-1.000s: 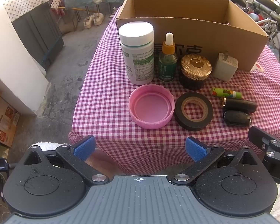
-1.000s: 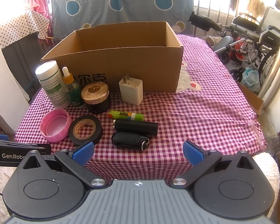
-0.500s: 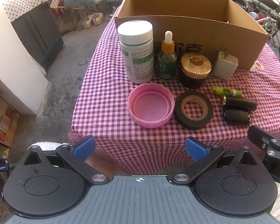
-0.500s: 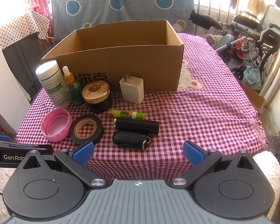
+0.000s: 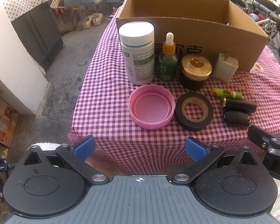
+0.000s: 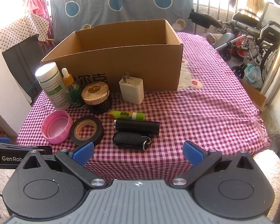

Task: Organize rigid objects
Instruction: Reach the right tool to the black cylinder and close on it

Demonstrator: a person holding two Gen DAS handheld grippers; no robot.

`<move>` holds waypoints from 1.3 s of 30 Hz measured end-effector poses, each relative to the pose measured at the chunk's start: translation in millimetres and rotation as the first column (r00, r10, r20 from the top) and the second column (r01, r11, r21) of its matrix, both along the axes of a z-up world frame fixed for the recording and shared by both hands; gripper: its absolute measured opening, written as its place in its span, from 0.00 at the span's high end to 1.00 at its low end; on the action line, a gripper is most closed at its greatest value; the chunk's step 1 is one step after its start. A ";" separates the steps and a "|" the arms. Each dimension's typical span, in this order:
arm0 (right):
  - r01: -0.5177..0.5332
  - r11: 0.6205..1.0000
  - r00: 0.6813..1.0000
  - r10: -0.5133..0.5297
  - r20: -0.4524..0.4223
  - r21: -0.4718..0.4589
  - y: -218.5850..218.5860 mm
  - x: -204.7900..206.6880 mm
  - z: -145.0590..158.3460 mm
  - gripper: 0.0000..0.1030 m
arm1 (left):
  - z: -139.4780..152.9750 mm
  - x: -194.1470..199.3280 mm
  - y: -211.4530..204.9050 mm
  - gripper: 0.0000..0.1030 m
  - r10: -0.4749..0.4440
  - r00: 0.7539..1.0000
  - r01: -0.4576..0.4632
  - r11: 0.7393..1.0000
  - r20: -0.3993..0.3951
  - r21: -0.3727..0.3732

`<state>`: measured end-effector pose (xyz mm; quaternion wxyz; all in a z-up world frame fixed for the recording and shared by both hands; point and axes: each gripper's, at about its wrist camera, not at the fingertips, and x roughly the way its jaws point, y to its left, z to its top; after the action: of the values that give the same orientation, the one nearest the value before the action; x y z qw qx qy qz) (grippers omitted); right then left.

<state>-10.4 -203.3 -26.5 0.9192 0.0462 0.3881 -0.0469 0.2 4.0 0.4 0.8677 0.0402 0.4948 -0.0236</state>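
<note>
- Since a second ago both wrist views have crept slightly nearer the table (image 6: 205, 112): the items sit a little larger and higher in each view, while none of them has shifted on the checked cloth.
- My reading: this is only the approach. Nothing is lifted, the box (image 6: 121, 61) shows no contents from these angles, and the sorting has not begun.
- The left gripper (image 5: 139, 147) has its blue pads wide apart and holds nothing; it hangs off the table's near edge.
- Straight ahead of it lies the pink lid (image 5: 151, 106), open side up, near the edge, with the tape (image 5: 194, 111) just beside it on the right.
- Behind the lid stand the white bottle (image 5: 138, 53), the dropper (image 5: 168, 57) and the gold jar (image 5: 195, 71), close to the box front.
- The right gripper (image 6: 138, 152) is likewise spread and empty, also short of the table.
- The key fob (image 6: 131, 140) lies nearest it, just beyond the pads and a little left of centre. The black tube (image 6: 137, 126) lies just behind the fob, and the green battery (image 6: 127, 114) behind that.
- The charger (image 6: 131, 89) stands upright near the box front, to the right of the jar.
- The lid looks the likeliest first pick for the left, the fob for the right.
</note>
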 end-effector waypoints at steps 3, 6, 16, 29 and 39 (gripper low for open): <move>0.001 1.000 1.000 -0.001 0.013 0.007 -1.9 0.4 -0.8 0.00 | 3.3 0.4 4.7 0.00 -0.006 1.000 0.007 0.999 0.021 -0.039; 0.000 1.000 1.000 0.000 0.029 0.020 -5.2 1.3 -1.7 0.00 | 5.5 1.3 4.7 0.00 -0.034 0.999 0.036 0.998 0.040 -0.052; 0.028 0.992 0.997 -0.036 0.066 0.123 -48.6 1.3 -8.6 0.01 | 0.2 3.8 -31.8 0.00 -0.196 0.978 0.202 0.975 0.079 -0.090; -0.051 0.923 0.999 0.048 0.016 0.382 -104.7 22.5 -32.9 0.39 | -18.3 19.7 -97.8 0.16 -0.399 0.915 0.402 0.910 0.055 -0.102; -0.042 0.853 0.998 0.058 -0.015 0.521 -117.6 52.6 -44.8 0.56 | -27.5 39.7 -117.6 0.39 -0.424 0.905 0.425 0.901 0.029 -0.086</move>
<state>42.2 -320.9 -71.3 0.8674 0.2822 0.4013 0.0829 39.8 -113.6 -27.1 0.8450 0.1076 0.4686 -0.2341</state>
